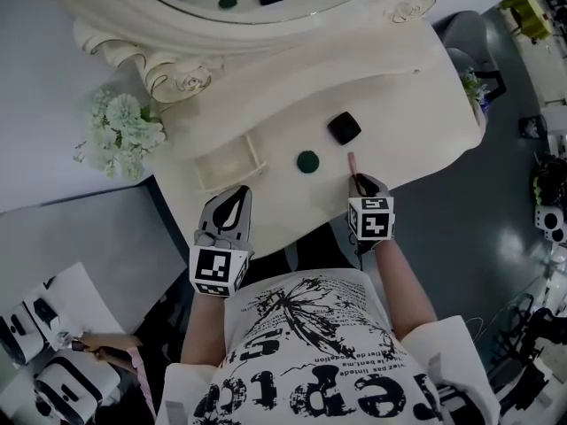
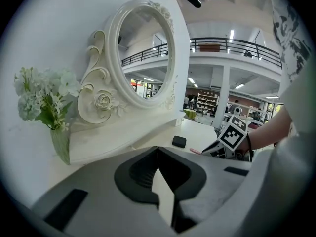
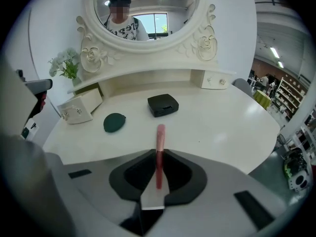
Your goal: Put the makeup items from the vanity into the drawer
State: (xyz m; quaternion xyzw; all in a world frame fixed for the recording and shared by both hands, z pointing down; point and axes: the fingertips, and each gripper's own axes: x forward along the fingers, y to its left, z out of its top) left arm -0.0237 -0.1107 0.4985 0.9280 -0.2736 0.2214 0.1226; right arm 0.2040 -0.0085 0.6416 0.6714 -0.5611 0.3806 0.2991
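Observation:
A pink tube (image 3: 160,137) lies pointing away along the white vanity top (image 1: 399,87), with my right gripper (image 3: 158,154) shut on its near end; in the head view the pink tube (image 1: 352,163) sticks out past that gripper (image 1: 359,182). Beyond it sit a black compact (image 3: 163,104) and a dark green round item (image 3: 114,122). The small drawer (image 1: 229,165) stands pulled open at the left and looks bare inside. My left gripper (image 1: 232,204) hovers shut just in front of the drawer, with nothing between its jaws. Its own view shows the compact (image 2: 179,141).
An oval mirror (image 3: 143,14) in a carved white frame rises at the back of the vanity. A vase of pale flowers (image 1: 120,131) stands at the left. A second small drawer (image 3: 217,79) at the back right is closed. The table's curved front edge is close to my body.

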